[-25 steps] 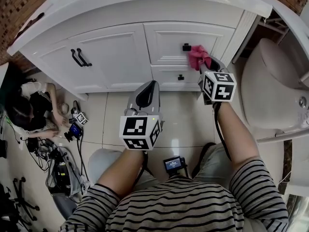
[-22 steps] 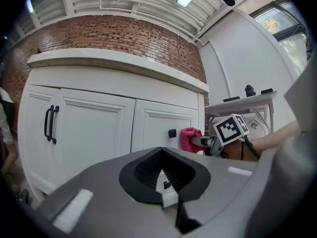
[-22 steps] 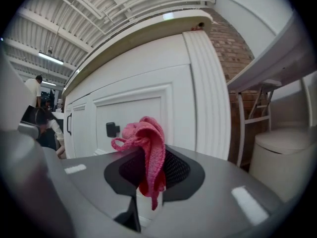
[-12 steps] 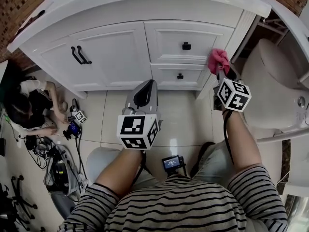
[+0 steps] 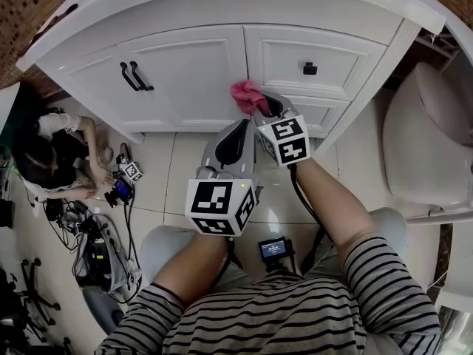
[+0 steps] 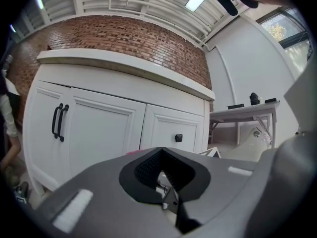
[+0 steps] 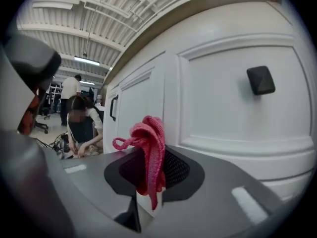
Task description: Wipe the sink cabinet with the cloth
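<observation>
Now, at nine o'clock of the pair, the left gripper (image 5: 236, 130) hangs with jaws together on nothing. At its one o'clock the right gripper (image 5: 266, 109) is clamped on the pink knitted cloth (image 5: 247, 95), bunched close before the smooth white panelled sink cabinet (image 5: 185, 72); whether they touch is unclear. The cloth looks soft, light and floppy, so it is best pinched at a thick fold.
</observation>
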`<state>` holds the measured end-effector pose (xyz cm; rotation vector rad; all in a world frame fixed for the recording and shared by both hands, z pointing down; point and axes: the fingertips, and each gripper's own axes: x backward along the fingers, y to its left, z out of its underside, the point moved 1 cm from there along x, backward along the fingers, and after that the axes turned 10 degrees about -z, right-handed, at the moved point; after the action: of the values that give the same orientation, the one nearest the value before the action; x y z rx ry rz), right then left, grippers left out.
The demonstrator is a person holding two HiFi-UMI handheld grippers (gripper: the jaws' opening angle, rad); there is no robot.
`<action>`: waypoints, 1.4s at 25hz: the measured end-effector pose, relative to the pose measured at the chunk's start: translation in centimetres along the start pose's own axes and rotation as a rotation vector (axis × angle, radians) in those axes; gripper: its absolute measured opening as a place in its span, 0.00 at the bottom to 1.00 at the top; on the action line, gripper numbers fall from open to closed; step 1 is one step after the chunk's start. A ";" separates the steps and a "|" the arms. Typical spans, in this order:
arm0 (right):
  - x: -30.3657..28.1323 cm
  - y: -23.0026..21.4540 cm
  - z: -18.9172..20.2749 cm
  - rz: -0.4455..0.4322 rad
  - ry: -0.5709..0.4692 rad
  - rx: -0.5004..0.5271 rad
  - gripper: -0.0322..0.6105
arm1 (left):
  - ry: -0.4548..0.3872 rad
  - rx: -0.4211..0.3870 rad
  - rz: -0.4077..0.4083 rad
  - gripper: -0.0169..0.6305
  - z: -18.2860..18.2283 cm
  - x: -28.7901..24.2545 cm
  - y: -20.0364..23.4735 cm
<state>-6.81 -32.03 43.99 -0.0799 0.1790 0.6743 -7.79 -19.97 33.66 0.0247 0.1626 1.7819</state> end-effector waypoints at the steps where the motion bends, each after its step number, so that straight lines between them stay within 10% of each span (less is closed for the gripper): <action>1: -0.3 -0.6 0.6 0.015 0.017 0.003 0.16 | 0.000 0.001 -0.001 0.03 0.0 -0.1 0.1; 22: 17.8 -15.9 9.4 0.484 0.132 -0.196 0.17 | 0.027 -0.012 0.027 0.03 1.2 -0.6 -1.5; 29: 8.2 -6.8 5.8 0.198 -0.034 -0.233 0.16 | 0.021 0.027 0.026 0.03 0.6 0.1 -0.7; 35: 1.3 -4.4 8.7 0.124 0.000 -0.238 0.16 | 0.006 0.069 0.032 0.03 -0.2 0.0 0.1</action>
<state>-1.85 -33.51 52.35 -0.2989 0.1035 0.8173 -7.87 -19.97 33.52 0.0718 0.2287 1.8074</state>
